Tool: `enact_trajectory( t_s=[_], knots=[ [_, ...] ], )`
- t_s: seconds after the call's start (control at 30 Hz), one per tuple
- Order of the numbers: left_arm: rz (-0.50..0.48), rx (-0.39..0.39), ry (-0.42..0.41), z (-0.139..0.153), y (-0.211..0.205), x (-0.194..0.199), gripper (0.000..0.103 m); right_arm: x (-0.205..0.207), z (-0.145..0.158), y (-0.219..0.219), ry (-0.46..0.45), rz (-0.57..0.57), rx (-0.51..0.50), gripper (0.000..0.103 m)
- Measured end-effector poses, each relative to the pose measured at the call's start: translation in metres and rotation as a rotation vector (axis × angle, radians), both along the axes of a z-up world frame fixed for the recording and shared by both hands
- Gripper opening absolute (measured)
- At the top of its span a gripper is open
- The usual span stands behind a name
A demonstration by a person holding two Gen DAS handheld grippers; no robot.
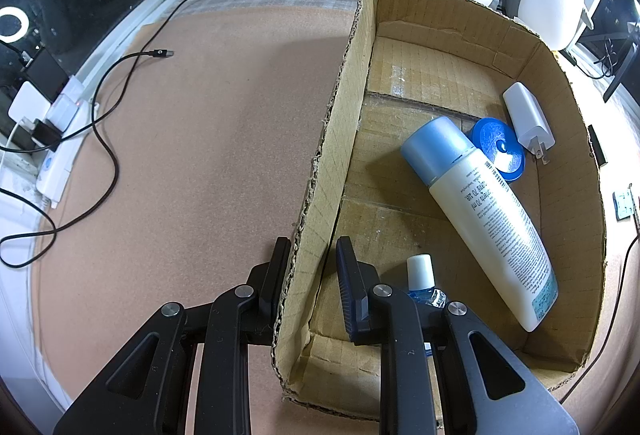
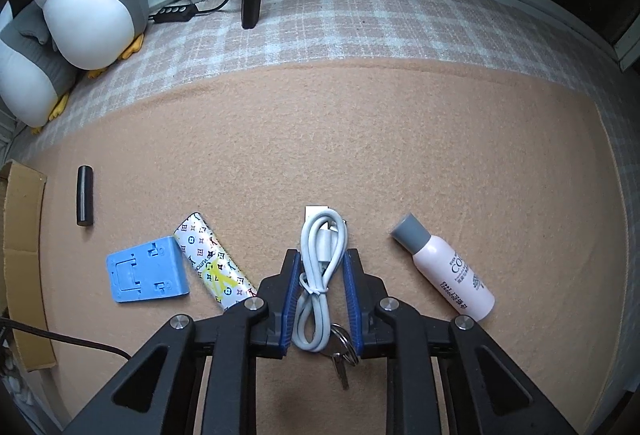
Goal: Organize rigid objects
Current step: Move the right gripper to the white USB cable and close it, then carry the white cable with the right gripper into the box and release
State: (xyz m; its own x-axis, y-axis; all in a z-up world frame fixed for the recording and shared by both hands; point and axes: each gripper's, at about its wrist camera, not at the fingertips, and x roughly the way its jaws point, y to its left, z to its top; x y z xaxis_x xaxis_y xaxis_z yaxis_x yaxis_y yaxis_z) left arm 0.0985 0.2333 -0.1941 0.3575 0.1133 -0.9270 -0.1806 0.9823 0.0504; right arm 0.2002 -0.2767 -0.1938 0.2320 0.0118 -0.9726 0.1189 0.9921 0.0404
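My left gripper (image 1: 313,243) straddles the left wall of an open cardboard box (image 1: 352,47), one finger outside and one inside, shut on that wall. Inside the box lie a large cream bottle with a blue cap (image 1: 492,219), a blue round lid (image 1: 500,147), a white charger plug (image 1: 526,115) and a small white-capped bottle (image 1: 420,271). My right gripper (image 2: 322,255) points down at a coiled white cable (image 2: 320,275) on the tan mat, its blue pads touching the coil's two sides. A key ring (image 2: 340,355) lies under the cable's near end.
On the mat lie a pink bottle with a grey cap (image 2: 452,275), a patterned case (image 2: 212,263), a blue plastic stand (image 2: 146,275) and a black cylinder (image 2: 85,195). Plush penguins (image 2: 88,3) sit at the back. A black cable (image 1: 104,139) and power strip (image 1: 60,139) lie left.
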Motion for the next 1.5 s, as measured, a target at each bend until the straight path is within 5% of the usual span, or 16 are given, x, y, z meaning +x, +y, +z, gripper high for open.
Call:
enact_trajectory(
  t_s=[0.6,1.07,1.5],
  knots=[
    [-0.001,0.001,0.0,0.0,0.0,0.0,0.02,-0.011,0.039,0.035,-0.123,0.073,-0.002,0.017],
    [-0.002,0.0,-0.003,-0.001,0.0,0.0,0.02,-0.015,0.096,0.158,-0.278,0.334,-0.009,0.017],
    [-0.001,-0.005,-0.005,-0.002,-0.001,0.002,0.02,-0.027,0.104,0.268,-0.311,0.537,0.069,0.017]
  ],
)
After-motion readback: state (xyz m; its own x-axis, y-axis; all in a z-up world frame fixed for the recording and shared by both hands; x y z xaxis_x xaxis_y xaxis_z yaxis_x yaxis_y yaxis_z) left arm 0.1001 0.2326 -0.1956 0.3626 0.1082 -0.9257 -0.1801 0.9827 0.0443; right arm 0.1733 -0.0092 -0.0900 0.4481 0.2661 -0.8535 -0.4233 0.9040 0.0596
